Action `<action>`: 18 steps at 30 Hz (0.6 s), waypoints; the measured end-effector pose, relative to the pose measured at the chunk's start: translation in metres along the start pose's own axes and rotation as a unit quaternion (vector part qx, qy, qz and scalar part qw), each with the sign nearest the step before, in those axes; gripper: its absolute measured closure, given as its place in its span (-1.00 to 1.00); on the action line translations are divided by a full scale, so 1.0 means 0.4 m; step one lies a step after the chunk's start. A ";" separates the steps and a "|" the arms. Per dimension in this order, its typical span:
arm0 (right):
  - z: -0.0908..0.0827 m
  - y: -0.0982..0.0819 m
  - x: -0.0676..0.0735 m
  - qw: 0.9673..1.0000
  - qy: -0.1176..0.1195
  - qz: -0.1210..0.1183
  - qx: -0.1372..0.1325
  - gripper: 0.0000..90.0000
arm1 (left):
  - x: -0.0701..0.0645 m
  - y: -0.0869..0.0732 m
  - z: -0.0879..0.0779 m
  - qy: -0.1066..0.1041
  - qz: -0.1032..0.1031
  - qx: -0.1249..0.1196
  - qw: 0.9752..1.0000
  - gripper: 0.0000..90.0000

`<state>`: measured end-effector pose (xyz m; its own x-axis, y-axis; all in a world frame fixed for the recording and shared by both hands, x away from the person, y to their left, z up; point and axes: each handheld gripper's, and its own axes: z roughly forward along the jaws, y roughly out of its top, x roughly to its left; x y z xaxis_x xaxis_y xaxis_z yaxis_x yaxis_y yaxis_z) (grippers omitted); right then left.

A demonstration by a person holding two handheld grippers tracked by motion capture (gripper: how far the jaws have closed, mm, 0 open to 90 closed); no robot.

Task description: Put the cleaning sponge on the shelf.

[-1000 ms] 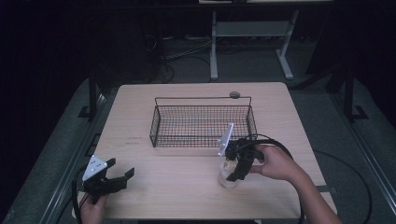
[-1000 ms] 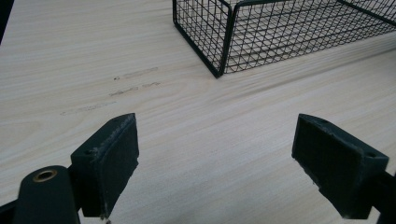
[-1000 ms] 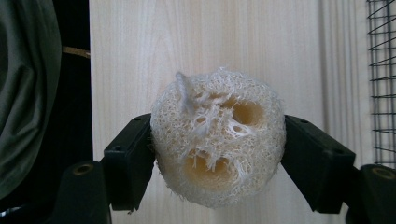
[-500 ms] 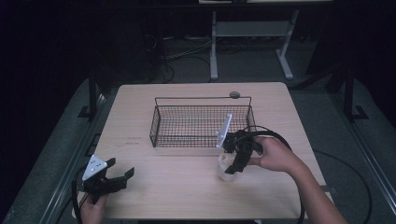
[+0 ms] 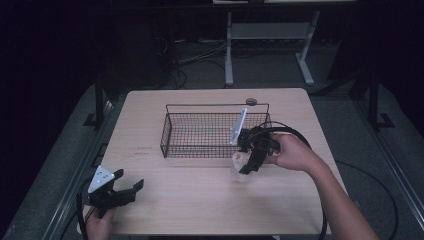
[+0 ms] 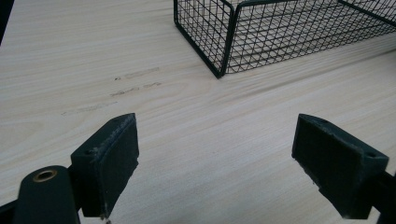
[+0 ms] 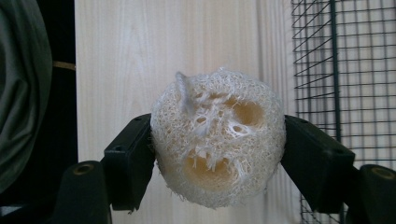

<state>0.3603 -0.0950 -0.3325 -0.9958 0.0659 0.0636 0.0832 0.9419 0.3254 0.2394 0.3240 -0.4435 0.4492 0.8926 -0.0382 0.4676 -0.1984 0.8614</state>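
Right gripper [image 5: 248, 161], centre-right of the high view, has its jaws clamped on both sides of a loofah sponge [image 7: 217, 137], carrying it just in front of the wire basket [image 5: 170, 134]; probably staged for a drop into it. Grip across the widest part looks meant to stop the soft fibre slipping. Left gripper [image 5: 131, 189] sits lower left, jaws wide apart and empty, parked clear over the bare table [image 6: 56, 56].
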 end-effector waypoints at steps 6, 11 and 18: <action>-0.019 0.016 -0.020 1.000 -0.001 0.001 -0.008 -0.37 | 0.000 0.000 0.000 0.000 0.000 -0.001 1.000 -0.69; -0.032 0.029 -0.032 1.000 -0.006 0.002 -0.002 -0.37 | -0.001 0.000 0.000 -0.002 0.001 -0.001 1.000 -0.69; -0.052 0.048 -0.062 1.000 -0.003 0.008 -0.001 -0.37 | 0.000 0.000 0.000 -0.001 -0.001 -0.001 1.000 -0.69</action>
<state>0.3874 -0.0855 -0.3080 -0.9945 0.0836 0.0629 0.0997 0.9398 0.3268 0.2394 0.3239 -0.4434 0.4499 0.8921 -0.0407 0.4661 -0.1957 0.8628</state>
